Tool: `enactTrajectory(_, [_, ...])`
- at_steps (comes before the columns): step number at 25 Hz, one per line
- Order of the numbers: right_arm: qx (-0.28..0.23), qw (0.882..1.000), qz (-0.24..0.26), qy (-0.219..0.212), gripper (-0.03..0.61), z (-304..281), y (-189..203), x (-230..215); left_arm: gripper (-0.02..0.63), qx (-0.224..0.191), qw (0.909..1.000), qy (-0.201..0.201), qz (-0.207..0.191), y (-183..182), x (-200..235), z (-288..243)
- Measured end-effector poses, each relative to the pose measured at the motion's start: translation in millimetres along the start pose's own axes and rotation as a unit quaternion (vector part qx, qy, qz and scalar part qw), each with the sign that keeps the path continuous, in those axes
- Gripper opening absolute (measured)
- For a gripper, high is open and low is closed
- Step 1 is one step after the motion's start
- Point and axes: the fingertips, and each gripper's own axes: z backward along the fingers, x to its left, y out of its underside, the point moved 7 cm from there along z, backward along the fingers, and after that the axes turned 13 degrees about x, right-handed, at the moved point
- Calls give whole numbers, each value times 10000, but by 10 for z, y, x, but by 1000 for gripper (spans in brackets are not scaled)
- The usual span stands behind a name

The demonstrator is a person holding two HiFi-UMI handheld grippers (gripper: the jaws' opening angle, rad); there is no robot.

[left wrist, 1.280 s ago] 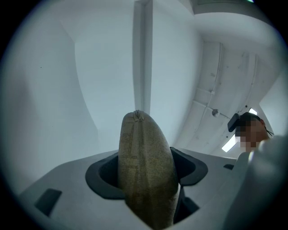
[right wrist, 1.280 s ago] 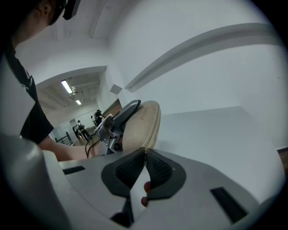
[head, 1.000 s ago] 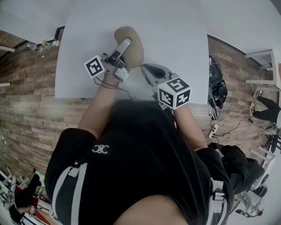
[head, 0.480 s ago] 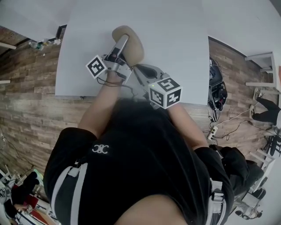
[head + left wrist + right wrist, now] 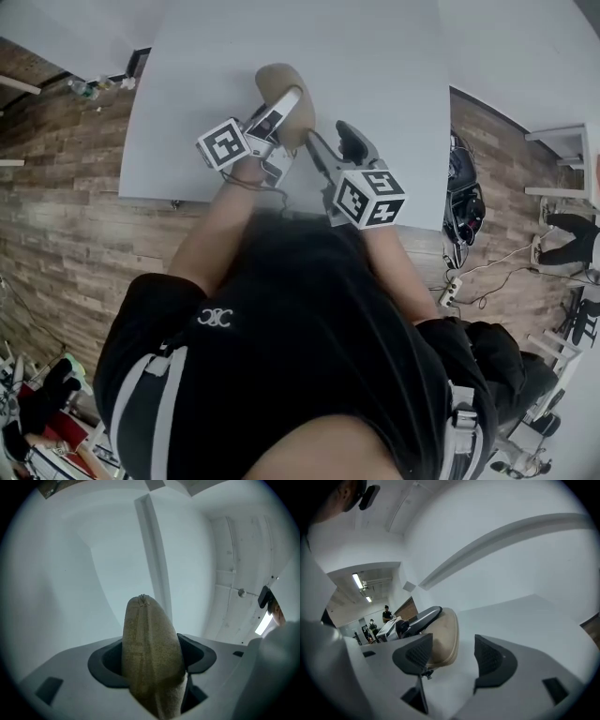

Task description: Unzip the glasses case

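The tan fabric glasses case [image 5: 279, 86] lies on the white table [image 5: 375, 66], its near end in my left gripper [image 5: 284, 105]. In the left gripper view the case [image 5: 149, 639] stands on edge between the two dark pads, which press its sides, and its seam runs up the top. My right gripper [image 5: 336, 141] is just right of the case and apart from it. Its jaws are opening, with nothing between the pads [image 5: 488, 657]. In the right gripper view the case [image 5: 444, 637] sits behind the left pad, and a small dark zipper pull [image 5: 427, 672] hangs below it.
The table's near edge [image 5: 187, 199] runs just under both hands, with wood floor [image 5: 66, 206] beyond on the left. Cables and a power strip [image 5: 457, 281] lie on the floor at the right. People stand far off in the right gripper view [image 5: 386, 613].
My right gripper was shut close to the case's near end; it has since opened and moved right, away from the case. The left gripper keeps hold of the case and has rolled slightly.
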Motion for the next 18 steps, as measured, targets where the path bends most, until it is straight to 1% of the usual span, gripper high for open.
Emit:
enactTrajectory(2, [125, 9999, -21, -47, 263, -11, -35, -45, 302, 223, 9997, 112, -32, 121, -71, -102])
enactTrajectory(4, [258, 9996, -16, -114, 265, -19, -46, -75, 302, 413, 9985, -109, -347, 170, -65, -150])
enactTrajectory(6, [447, 9987, 4, -239, 270, -50, -42, -87, 302, 479, 9964, -342, -609, 151, -48, -162])
enactTrajectory(8, [656, 9969, 79, -427, 289, -81, -31, -56, 302, 490, 9956, -406, -693, 146, -58, -175])
enactTrajectory(11, [878, 9941, 179, -605, 307, -126, -21, -31, 302, 580, 9956, -265, -683, 206, -96, -241])
enactTrajectory(13, [948, 9936, 98, -605, 322, -156, -19, -86, 302, 643, 9947, -170, -781, 238, -132, -303])
enactTrajectory(15, [984, 9936, -155, -535, 328, -173, 0, -184, 302, 687, 9941, -57, -843, 272, -176, -348])
enactTrajectory(18, [1098, 9914, -553, -440, 334, -250, 59, -343, 293, 799, 9938, 89, -773, 326, -192, -402])
